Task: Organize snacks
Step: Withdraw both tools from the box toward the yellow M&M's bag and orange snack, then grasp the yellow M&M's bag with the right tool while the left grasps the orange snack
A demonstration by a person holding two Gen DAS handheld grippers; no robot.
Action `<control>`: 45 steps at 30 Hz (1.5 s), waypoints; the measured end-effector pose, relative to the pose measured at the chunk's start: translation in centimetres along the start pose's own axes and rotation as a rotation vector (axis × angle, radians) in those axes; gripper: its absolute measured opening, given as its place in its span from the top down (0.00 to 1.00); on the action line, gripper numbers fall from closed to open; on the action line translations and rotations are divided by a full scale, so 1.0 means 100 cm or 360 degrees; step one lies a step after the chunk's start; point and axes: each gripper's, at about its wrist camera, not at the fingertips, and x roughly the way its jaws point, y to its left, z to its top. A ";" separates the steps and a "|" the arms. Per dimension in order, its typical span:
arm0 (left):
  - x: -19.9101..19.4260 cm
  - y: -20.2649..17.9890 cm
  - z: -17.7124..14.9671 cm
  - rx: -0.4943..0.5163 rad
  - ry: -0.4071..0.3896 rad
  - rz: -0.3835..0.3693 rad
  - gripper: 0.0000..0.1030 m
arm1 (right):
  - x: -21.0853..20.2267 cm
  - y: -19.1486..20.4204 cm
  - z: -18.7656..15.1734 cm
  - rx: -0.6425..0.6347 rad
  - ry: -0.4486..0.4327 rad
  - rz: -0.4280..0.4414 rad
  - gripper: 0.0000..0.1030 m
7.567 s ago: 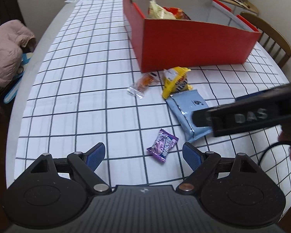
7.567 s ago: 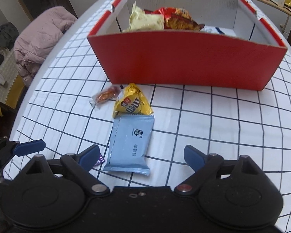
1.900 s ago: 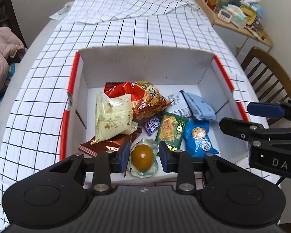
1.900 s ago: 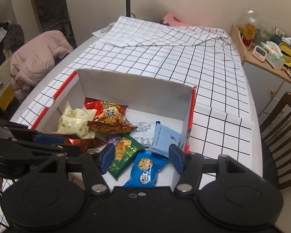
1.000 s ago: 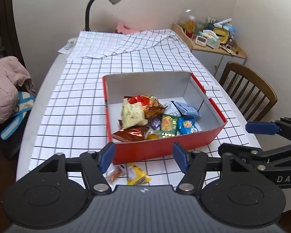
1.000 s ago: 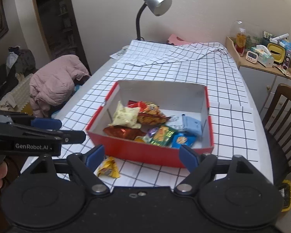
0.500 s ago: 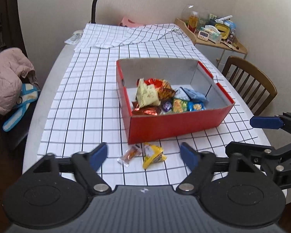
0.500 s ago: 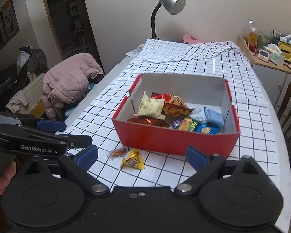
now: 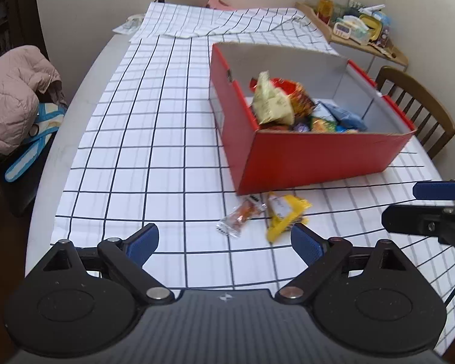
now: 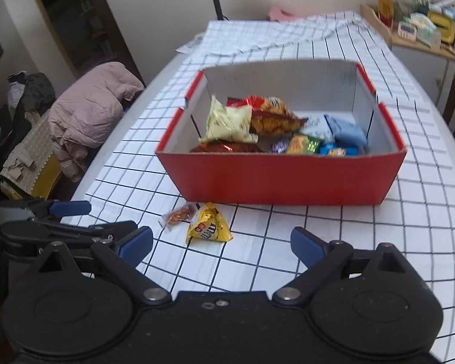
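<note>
Our left gripper is opening, nothing between its jaws; our right gripper is spread, empty. A yellow candy bag and an orange-filled clear wrapper lie touching, just before the red box.

The box looks like matt cardboard, red outside and grey-white within, on a checked cloth over the desk. The packets are glossy, crinkled foil or plastic. The chair at 2 o'clock is varnished wood.

Both grippers are black plastic: the left gripper and the right gripper have round disc-shaped pivot housings, silver screws and blue-padded fingers. Each ribbed body carries a small mark (illegible here).
</note>
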 end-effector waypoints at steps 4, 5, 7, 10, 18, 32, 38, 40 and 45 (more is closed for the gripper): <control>0.018 0.003 -0.001 0.0019 0.0032 0.0017 0.08 | 0.023 0.001 0.003 0.0065 0.0057 -0.0013 0.06; 0.022 0.004 -0.001 0.0029 0.0035 0.0024 0.08 | 0.029 0.001 0.003 0.0077 0.0071 -0.0010 0.06; 0.029 0.003 -0.001 0.0054 0.0037 0.0038 0.08 | 0.041 0.001 0.004 0.0104 0.0098 0.0000 0.09; 0.040 0.003 0.000 0.0090 0.0052 0.0058 0.08 | 0.057 0.002 0.007 0.0155 0.0116 -0.0007 0.11; 0.067 0.003 0.005 0.0177 0.0071 0.0096 0.08 | 0.091 0.003 0.010 0.0262 0.0189 -0.0035 0.17; 0.082 0.007 0.009 0.0242 0.0144 0.0004 0.09 | 0.122 0.010 0.007 0.0272 0.0277 -0.0069 0.49; 0.085 0.009 0.012 0.0238 0.0156 -0.0030 0.13 | 0.114 0.008 0.006 0.0246 0.0261 -0.0080 0.64; 0.087 0.006 0.014 0.0251 0.0169 -0.0044 0.13 | 0.110 0.004 0.005 0.0242 0.0263 -0.0086 0.65; 0.095 -0.004 0.019 0.0310 0.0195 -0.0061 0.26 | 0.097 -0.014 -0.002 0.0295 0.0260 -0.0074 0.66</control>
